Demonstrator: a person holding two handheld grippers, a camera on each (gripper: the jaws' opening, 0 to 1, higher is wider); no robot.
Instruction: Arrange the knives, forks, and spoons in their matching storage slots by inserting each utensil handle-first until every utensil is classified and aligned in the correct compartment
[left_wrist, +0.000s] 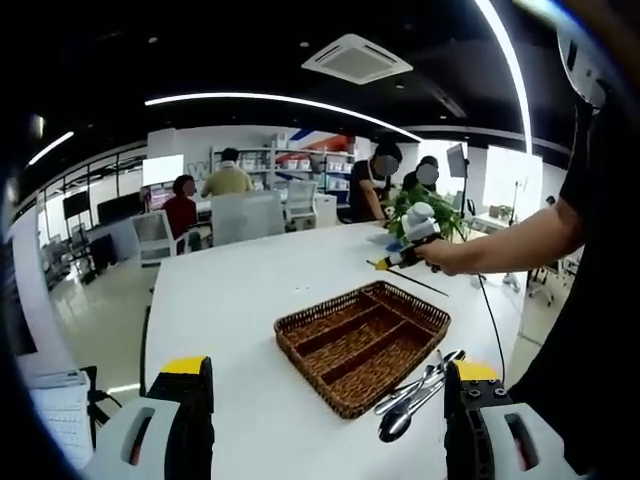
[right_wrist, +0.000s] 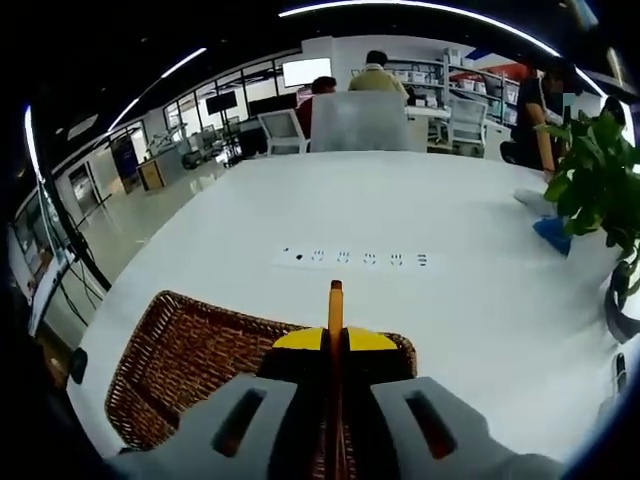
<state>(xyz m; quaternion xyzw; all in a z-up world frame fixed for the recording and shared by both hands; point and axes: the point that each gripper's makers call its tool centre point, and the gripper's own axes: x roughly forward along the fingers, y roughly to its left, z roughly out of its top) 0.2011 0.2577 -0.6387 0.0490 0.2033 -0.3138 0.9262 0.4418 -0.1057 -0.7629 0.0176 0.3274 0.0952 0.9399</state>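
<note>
Between my left fingers (left_wrist: 190, 400) lies a rough woven wicker tray (left_wrist: 362, 343); beside my right one, glossy metal spoons (left_wrist: 415, 390) shine on the smooth white table (left_wrist: 230, 300).

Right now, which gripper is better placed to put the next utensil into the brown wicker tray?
Probably the right gripper: its jaws are shut on a thin orange-tipped utensil above the brown wicker tray. The left gripper is open, near the silver spoons.

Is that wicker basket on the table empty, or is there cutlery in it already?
Empty. The left gripper view shows the wicker basket's compartments bare, while the spoons lie on the table beside it.
</note>
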